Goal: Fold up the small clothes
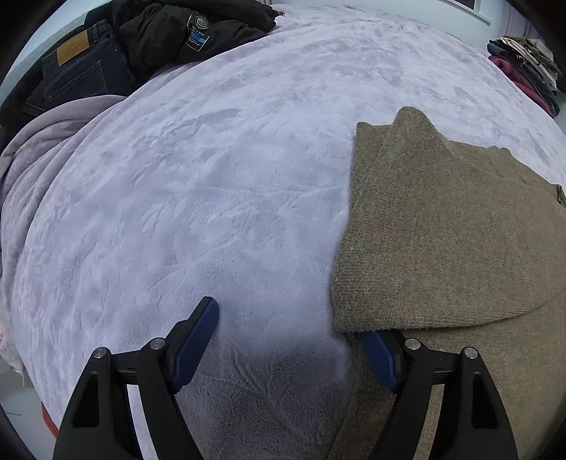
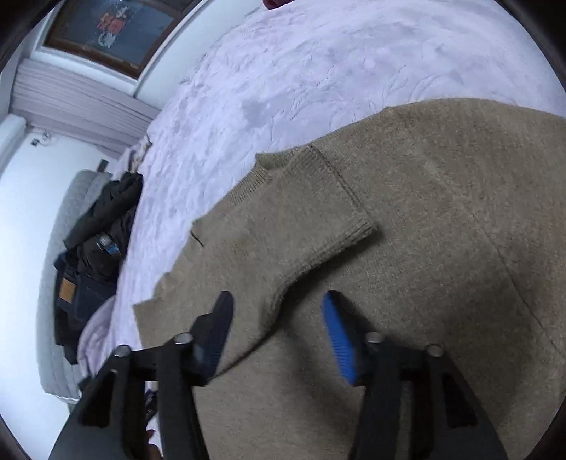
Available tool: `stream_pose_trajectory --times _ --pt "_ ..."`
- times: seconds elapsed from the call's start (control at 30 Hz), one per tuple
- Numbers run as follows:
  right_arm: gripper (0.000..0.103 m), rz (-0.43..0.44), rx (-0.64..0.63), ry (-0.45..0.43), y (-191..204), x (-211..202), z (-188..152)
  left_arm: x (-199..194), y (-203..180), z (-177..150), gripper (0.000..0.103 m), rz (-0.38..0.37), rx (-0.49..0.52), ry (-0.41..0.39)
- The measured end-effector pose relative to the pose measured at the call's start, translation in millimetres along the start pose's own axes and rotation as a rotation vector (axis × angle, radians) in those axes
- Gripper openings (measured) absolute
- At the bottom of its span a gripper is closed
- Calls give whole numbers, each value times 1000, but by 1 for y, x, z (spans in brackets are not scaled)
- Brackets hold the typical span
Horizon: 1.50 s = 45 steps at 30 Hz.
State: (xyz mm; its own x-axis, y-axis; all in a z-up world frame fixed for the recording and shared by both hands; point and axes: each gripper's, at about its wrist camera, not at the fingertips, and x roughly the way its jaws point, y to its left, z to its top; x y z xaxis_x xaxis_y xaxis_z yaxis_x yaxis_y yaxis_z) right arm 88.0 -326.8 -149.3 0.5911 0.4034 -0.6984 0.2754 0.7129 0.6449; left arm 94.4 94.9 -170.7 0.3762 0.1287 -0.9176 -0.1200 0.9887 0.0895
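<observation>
Right now the olive-brown knitted sweater (image 1: 452, 226) lies spread on the pale lilac plush blanket (image 1: 212, 198) that covers the bed, with one sleeve (image 2: 318, 219) folded across its body so the ribbed cuff sits on top of the knit. My left gripper (image 1: 293, 339) has its jaws spread wide: the left blue pad hangs over bare blanket, while the right pad is tucked under the lifted near edge of the sweater, and nothing is pinched between them. My right gripper (image 2: 279, 329) hovers above the sweater's body just below the folded sleeve, jaws apart with the fabric lying beneath them, not clamped. Farther off, dark blue jeans (image 1: 81, 70) and a black jacket (image 1: 184, 32) are heaped at the blanket's far corner, and a stack of folded clothes (image 1: 527, 67) sits at the opposite far edge.
</observation>
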Motion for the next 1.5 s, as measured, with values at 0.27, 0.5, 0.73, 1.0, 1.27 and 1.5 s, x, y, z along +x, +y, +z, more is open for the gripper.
stream_pose_trajectory --times 0.27,0.5,0.73,1.0,1.27,1.5 --pt "7 26 40 6 16 6 30 -2 -6 0 79 37 14 -10" --pt "7 -124 -92 -29 -6 -29 15 0 -10 -2 96 57 29 -33" --pt "7 -159 -70 -23 -34 -25 2 -21 5 -7 96 -26 127 17" --pt "7 -162 -67 -18 -45 -32 1 -23 30 50 96 -287 16 49" --pt "9 -129 -50 -3 -50 -32 3 41 -26 110 84 -358 50 93" --pt "8 -88 39 9 -51 -36 16 32 -26 117 10 -429 26 95"
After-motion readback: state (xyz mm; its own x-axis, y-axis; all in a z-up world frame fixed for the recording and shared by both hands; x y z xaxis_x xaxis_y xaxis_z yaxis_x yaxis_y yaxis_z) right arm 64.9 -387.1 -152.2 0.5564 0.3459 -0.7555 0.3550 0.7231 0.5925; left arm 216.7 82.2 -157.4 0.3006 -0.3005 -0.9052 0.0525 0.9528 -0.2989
